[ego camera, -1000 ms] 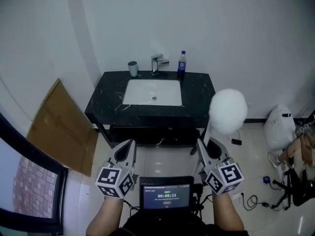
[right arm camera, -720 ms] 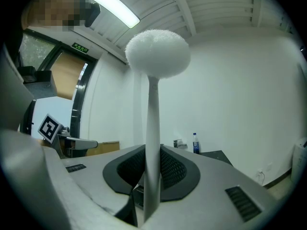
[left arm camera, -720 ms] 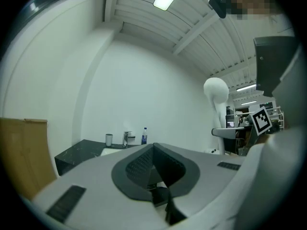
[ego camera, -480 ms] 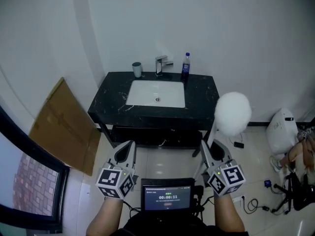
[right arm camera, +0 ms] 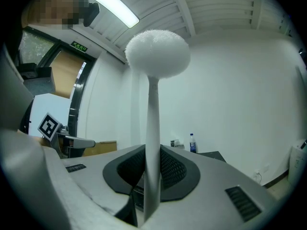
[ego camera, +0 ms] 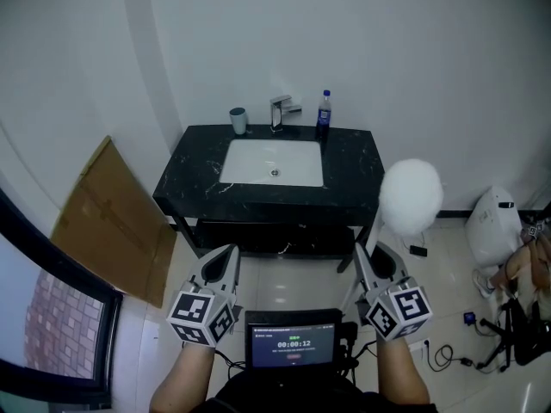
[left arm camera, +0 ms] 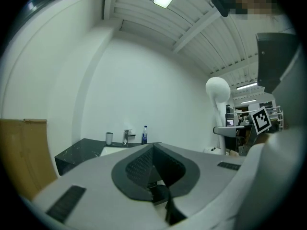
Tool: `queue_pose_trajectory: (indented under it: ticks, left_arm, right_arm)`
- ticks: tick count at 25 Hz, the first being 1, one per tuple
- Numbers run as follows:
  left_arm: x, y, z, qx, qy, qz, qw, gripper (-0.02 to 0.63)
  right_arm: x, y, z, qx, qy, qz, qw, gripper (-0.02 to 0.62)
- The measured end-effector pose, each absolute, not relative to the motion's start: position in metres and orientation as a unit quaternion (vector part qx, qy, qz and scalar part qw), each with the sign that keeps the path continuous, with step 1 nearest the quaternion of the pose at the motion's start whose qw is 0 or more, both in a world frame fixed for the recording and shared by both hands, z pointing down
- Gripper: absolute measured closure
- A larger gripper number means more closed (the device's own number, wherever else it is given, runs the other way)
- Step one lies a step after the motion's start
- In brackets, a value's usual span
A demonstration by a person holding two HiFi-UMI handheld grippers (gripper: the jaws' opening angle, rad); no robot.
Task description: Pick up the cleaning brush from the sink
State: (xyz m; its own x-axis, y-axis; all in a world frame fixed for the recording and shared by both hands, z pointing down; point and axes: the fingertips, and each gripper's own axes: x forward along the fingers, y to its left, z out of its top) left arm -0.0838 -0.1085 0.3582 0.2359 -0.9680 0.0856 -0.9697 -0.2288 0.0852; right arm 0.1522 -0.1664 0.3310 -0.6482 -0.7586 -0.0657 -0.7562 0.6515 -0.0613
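Observation:
The cleaning brush stands upright in my right gripper [right arm camera: 149,158], which is shut on its white handle [right arm camera: 152,143]. Its fluffy white head [right arm camera: 157,51] rises above the jaws. In the head view the brush head [ego camera: 411,194] hangs off the right front corner of the black counter [ego camera: 194,166], above my right gripper [ego camera: 364,258]. The white sink basin [ego camera: 272,162] is bare. My left gripper [ego camera: 228,258] is held level in front of the counter, jaws together with nothing between them [left arm camera: 153,147]. From the left gripper view the brush [left arm camera: 218,92] shows at the right.
A faucet [ego camera: 281,110], a blue bottle [ego camera: 323,110] and a grey cup [ego camera: 238,120] stand at the counter's back edge. Cardboard [ego camera: 108,222] leans on the left wall. A white bag [ego camera: 492,226] and cables lie on the floor at right. A small screen [ego camera: 293,341] sits below my hands.
The head view has drifted a little, so the counter and brush sit slightly further right in the picture. Both grippers keep their places and the brush stays gripped.

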Motion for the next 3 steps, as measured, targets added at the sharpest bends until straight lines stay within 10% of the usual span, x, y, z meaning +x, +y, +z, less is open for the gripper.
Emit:
queue_pose_trajectory:
  ticks: [3]
  left_arm:
    - [-0.0824, -0.1093, 0.3584, 0.788, -0.613, 0.008, 0.059, 0.604]
  right_arm:
    - [0.1527, -0.1677, 0.3312, -0.42, 0.907, -0.013, 0.042, 0.545]
